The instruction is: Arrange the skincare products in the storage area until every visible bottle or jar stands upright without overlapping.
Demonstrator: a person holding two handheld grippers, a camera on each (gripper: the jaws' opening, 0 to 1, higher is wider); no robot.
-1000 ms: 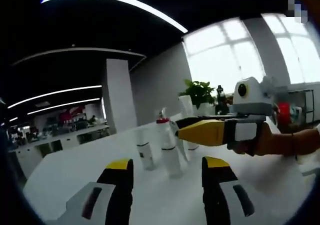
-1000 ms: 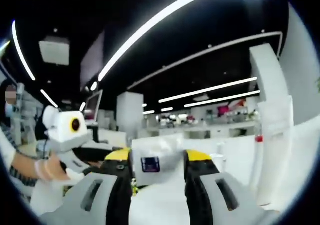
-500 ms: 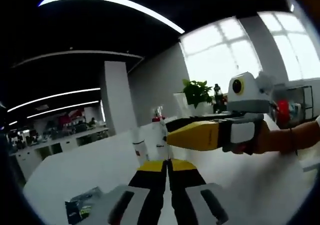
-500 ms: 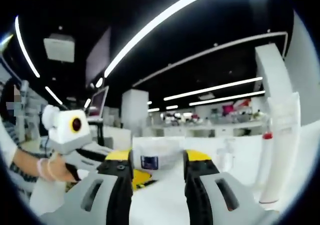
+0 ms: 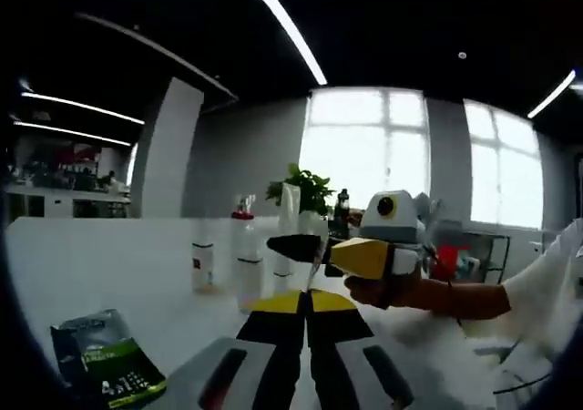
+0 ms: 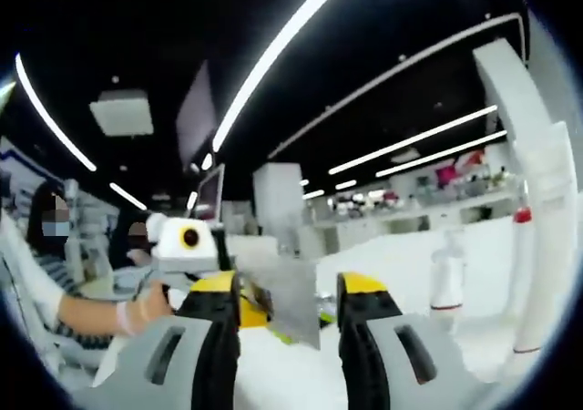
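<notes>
Clear sachet [image 6: 284, 305] clamped in right gripper [image 6: 290, 293]; left gripper [image 5: 305, 302] pressed together, empty.
Green packet [image 5: 105, 363] on worktop [image 5: 109, 273], in left gripper view.

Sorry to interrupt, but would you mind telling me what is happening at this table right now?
A person is tidying skincare products on a white table with a handheld claw in each hand. The right claw grips a pale, flat item I cannot identify between its jaws. The left claw has its jaws closed together with nothing between them. Several white bottles stand upright on the table, one with a red cap, and a dark green packet lies flat near the left claw.
</notes>
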